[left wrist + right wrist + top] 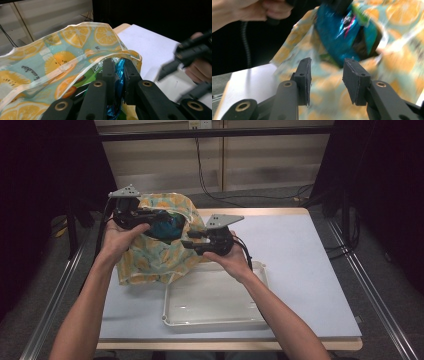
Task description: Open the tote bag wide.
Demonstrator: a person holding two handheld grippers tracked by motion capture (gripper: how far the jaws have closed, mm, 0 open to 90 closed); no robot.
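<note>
A cloth bag printed with orange slices hangs over the table's left side, its mouth lifted. My left gripper is shut on a shiny blue snack packet at the bag's mouth; the packet is pinched between its jaws. My right gripper hovers just right of the bag, jaws open with nothing between them. In the right gripper view the blue packet sits ahead of the right gripper, with the bag behind it.
A white plastic tray lies on the pale tabletop in front of the bag, under my right wrist. Dark curtains flank the table and cables run along the floor behind it.
</note>
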